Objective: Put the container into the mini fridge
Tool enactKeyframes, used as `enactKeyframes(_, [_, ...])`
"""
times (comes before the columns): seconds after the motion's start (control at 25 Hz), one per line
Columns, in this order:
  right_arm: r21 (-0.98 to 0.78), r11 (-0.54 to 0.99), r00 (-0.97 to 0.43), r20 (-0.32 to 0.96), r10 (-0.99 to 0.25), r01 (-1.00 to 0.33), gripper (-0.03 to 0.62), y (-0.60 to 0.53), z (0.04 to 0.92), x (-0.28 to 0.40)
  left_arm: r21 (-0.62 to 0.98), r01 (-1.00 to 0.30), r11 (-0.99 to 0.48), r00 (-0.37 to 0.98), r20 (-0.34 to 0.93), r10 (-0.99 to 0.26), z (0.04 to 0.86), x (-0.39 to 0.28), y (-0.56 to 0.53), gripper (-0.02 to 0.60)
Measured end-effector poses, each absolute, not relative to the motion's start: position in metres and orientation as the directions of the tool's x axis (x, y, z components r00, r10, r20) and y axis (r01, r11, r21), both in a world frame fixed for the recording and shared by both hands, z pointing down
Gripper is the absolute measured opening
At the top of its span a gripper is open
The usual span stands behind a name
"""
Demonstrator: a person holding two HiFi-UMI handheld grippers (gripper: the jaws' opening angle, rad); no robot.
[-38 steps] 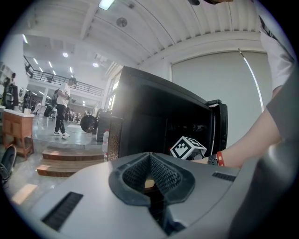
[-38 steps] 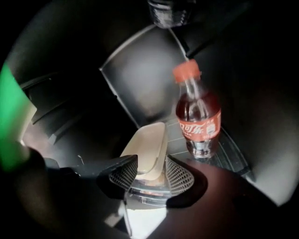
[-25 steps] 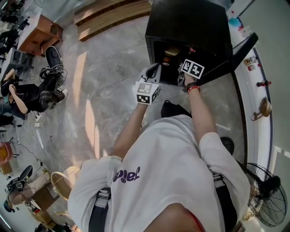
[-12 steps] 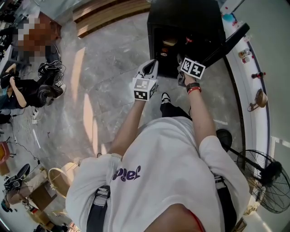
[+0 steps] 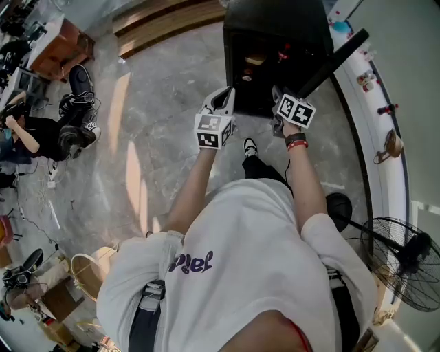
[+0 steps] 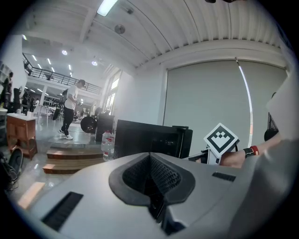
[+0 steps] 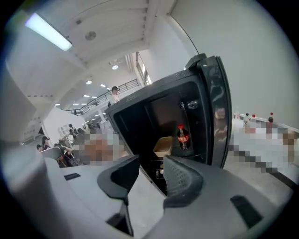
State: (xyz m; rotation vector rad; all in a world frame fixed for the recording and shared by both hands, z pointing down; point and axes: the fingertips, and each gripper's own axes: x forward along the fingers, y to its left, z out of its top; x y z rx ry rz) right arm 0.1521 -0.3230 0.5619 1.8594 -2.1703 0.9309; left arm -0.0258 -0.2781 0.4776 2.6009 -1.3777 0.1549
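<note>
Open black mini fridge (image 5: 275,20), tan container (image 5: 254,60) inside, left gripper (image 5: 221,102) and right gripper (image 5: 277,103) just before it

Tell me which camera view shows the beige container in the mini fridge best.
The right gripper view: the container shows plainly inside the open mini fridge. The head view gives only a small pale spot there; the left gripper view misses it.

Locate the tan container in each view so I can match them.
Head view: tan container on a shelf inside the open mini fridge, top centre.
Left gripper view: not in it; the mini fridge shows only its dark outside, centre.
Right gripper view: tan container at centre, left of the cola bottle.
Shared landmark: the black mini fridge.
</note>
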Motion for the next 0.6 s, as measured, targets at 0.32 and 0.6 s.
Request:
enactKeyframes(0.32, [-0.313, 0.047, -0.182, 0.418, -0.890, -0.949, 0.149, -0.271, 0.524, 0.158, 0.111, -0.825, -0.554, 0.565, 0.161, -0.809, 0.459, -0.033, -0.249, 0.020])
enactKeyframes(0.6, [-0.273, 0.070, -0.169, 0.361, -0.917, -0.960, 0.122, -0.235, 0.496, 0.158, 0.100, -0.821, -0.562, 0.571, 0.141, -0.809, 0.444, -0.037, -0.232, 0.020])
